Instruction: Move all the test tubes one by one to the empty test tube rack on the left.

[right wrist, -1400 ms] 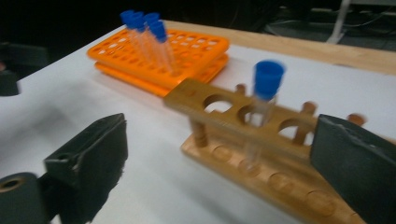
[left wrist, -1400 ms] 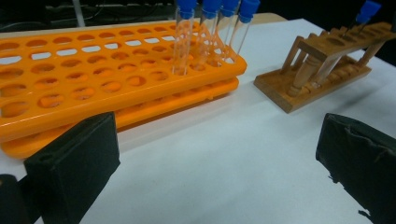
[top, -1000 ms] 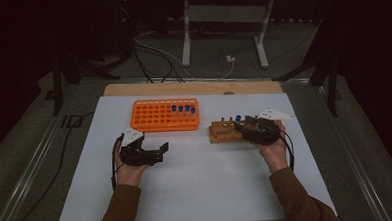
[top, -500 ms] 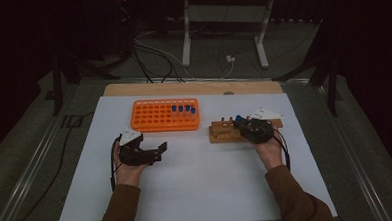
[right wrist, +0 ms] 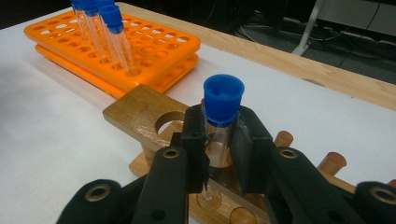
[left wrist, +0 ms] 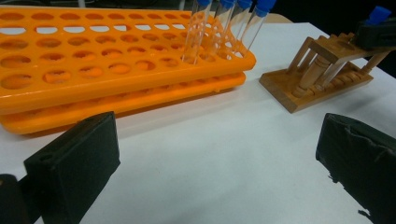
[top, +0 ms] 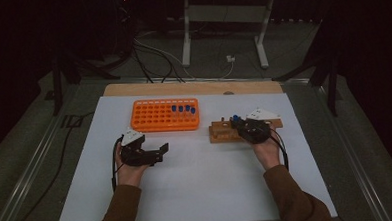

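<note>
A clear test tube with a blue cap (right wrist: 223, 100) (top: 234, 118) stands in a hole of the wooden rack (right wrist: 140, 112) (top: 220, 132) (left wrist: 322, 74). My right gripper (right wrist: 218, 140) (top: 245, 128) has just closed its jaws and is now shut on this tube below the cap. The orange rack (top: 164, 115) (left wrist: 93, 70) (right wrist: 116, 51) holds several blue-capped tubes (top: 183, 109) (left wrist: 224, 28) (right wrist: 105, 32) at its right end. My left gripper (top: 158, 151) (left wrist: 210, 163) rests open on the white tabletop, in front of the orange rack, with nothing between its jaws.
A white sheet (top: 197, 180) covers the table, with a wooden strip (top: 193, 88) along the far edge. A metal stand (top: 220, 34) and cables (top: 151, 52) lie on the dark floor beyond. The person's sleeves (top: 293, 201) enter from the bottom.
The right gripper's jaws have closed around the blue-capped tube in the wooden rack. The left hand has kept still.
</note>
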A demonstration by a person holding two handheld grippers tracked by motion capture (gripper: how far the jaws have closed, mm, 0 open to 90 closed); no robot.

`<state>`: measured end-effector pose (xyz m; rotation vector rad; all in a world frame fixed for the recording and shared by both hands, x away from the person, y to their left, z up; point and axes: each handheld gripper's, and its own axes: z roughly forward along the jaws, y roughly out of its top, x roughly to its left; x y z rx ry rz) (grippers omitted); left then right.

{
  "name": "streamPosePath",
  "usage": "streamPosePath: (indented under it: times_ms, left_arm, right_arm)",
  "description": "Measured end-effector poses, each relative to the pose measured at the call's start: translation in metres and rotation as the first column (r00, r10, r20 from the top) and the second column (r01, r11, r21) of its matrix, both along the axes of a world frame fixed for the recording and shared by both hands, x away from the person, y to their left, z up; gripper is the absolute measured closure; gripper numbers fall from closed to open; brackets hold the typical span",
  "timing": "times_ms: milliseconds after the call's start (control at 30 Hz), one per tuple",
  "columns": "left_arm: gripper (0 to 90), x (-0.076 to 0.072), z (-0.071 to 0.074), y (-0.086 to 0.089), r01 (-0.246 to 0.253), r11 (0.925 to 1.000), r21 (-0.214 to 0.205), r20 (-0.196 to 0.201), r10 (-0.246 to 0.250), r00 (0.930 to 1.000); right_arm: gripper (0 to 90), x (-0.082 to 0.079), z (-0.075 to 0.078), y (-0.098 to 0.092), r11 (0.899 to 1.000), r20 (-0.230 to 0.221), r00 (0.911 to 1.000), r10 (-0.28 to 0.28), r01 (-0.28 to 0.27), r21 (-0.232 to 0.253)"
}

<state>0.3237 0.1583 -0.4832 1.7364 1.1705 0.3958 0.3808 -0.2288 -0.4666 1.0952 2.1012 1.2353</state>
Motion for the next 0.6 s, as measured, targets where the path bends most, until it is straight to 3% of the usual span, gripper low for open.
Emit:
streamPosePath:
  times_ms: [267, 600]
  left_arm:
    - [0.6, 0.000, -0.002, -0.002, 0.014, 0.9999, 0.001, -0.007, -0.014, 0.9999]
    - [0.6, 0.001, -0.004, -0.006, 0.031, 0.9995, 0.002, -0.015, -0.031, 0.9994]
  right_arm:
    - [76.7, -0.002, 0.006, -0.004, 1.000, 0.019, 0.9998, -0.012, 0.011, 0.014]
    - [76.7, -0.009, 0.032, -0.015, 0.998, 0.053, 0.9985, -0.012, 0.008, 0.067]
